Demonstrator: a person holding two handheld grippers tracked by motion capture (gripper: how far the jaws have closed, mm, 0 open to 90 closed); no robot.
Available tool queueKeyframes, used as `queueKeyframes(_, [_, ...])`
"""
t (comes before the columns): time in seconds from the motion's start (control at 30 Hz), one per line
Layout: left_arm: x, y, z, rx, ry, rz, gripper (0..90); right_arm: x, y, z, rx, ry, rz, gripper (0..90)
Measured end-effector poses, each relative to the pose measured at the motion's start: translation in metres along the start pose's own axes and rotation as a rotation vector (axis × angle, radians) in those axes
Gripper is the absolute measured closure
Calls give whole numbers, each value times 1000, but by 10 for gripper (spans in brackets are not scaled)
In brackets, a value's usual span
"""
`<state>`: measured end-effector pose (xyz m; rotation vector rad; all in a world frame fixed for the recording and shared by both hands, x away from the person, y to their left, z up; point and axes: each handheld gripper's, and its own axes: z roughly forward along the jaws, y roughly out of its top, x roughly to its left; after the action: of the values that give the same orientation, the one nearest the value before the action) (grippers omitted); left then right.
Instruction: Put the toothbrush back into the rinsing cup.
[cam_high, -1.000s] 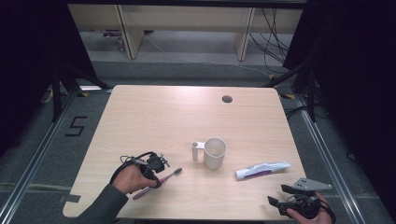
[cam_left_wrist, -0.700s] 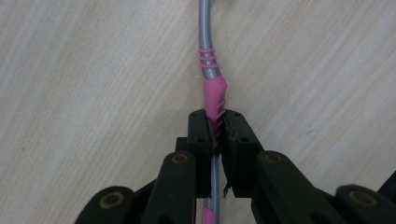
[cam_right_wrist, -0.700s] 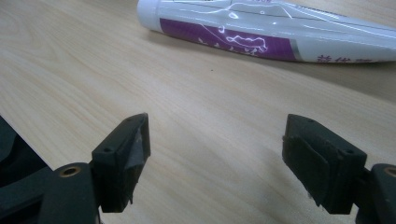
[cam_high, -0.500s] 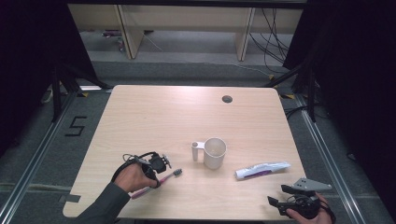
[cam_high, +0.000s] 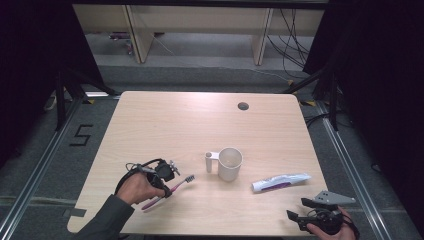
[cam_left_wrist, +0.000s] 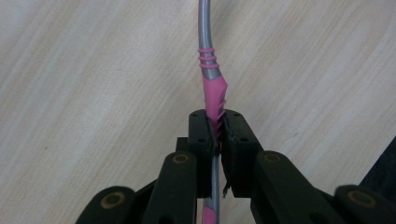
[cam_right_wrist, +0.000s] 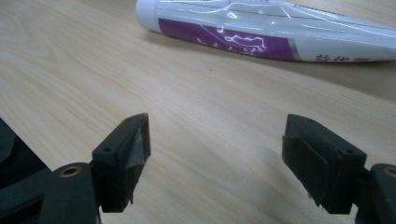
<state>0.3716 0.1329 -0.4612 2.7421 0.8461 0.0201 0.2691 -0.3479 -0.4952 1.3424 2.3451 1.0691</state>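
Your left tool (cam_left_wrist: 214, 140) is clamped on the pink toothbrush (cam_high: 167, 191) handle, low over the worktop (cam_high: 165, 125) left of the cup (cam_high: 229, 163); grasp done, placing in cup likely remains. Right tool (cam_right_wrist: 215, 158) gapes wide, unloaded, near the toothpaste (cam_right_wrist: 280, 30)

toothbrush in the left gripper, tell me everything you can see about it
The toothbrush has a pink and grey handle that looks like plastic, with raised pink rings and a ribbed pink grip section, then a slim grey neck. In the high view its bristled head points right, toward the white cup, without touching it. It lies at a low slant over the near left part of the table. The left gripper is shut on the ribbed pink grip, jaws pressing both sides. Whether the handle's end rests on the wood is unclear.
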Motion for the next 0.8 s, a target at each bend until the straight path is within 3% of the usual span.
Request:
queueKeyframes(0.03, [1,0,-2,-25,1,-3,823,0,0,0,-3,2,1,245])
queueKeyframes(0.07, [2,-1,-5,-54,5,-9,823,-2,1,0,-6,-6,-30,245])
queueKeyframes(0.13, [4,-1,-11,-119,19,-12,823,-2,1,0,-5,-5,-20,245])
queueKeyframes(0.17, [5,-2,-14,-157,26,-22,823,0,0,-1,3,6,8,245])
queueKeyframes(0.23, [7,-3,-18,-230,29,-50,823,0,1,-2,-1,4,10,245])
queueKeyframes(0.37, [9,-5,-22,-317,30,-99,823,-2,1,-2,-6,-9,-12,245])
queueKeyframes(0.4, [10,-5,-23,-319,29,-73,823,-1,1,-2,-7,-2,4,245])
queueKeyframes(0.5, [11,-6,-23,-400,43,-79,822,-1,1,-1,-5,-3,14,245])
queueKeyframes(0.6, [11,-6,-23,-498,54,-113,823,-1,0,-2,-10,-3,13,245])
queueKeyframes(0.67, [11,-6,-23,-558,60,-126,823,-4,0,-2,-17,-17,-21,245])
queueKeyframes(0.77, [9,-6,-24,-620,63,-144,823,-4,1,-2,-21,-15,-23,245])
queueKeyframes(0.8, [9,-5,-24,-644,64,-149,822,-1,0,-2,-10,-8,12,245])
